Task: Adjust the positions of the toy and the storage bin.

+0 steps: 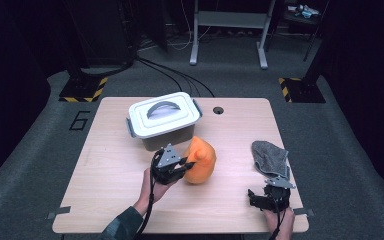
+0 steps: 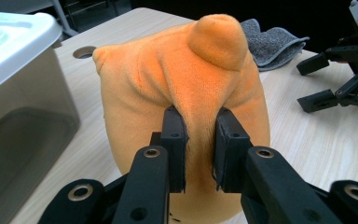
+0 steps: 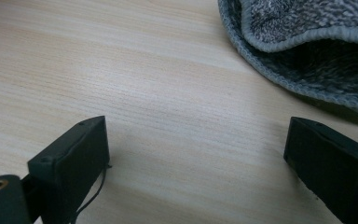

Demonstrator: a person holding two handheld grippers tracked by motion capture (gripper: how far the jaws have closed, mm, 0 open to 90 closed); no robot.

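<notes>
An orange plush toy point(image 1: 201, 160) stands near the middle of the wooden table point(image 1: 110, 165). My left gripper point(image 1: 186, 164) is shut on a fold of the plush toy point(image 2: 186, 79); in the left gripper view both pads pinch the orange fabric, gripper midpoint point(image 2: 200, 135). My right gripper point(image 1: 260, 196) rests near the table's front right edge with its jaws wide apart over bare wood point(image 3: 196, 144). A grey cloth point(image 1: 270, 157) lies just beyond it, and the same cloth point(image 3: 307, 42) fills the upper right of the right gripper view.
A lidded white storage box point(image 1: 164, 120) with a grey handle stands behind the toy, close to its left side point(image 2: 18, 93). A round cable hole point(image 1: 218, 110) is in the table's far edge. Cables run across the floor beyond.
</notes>
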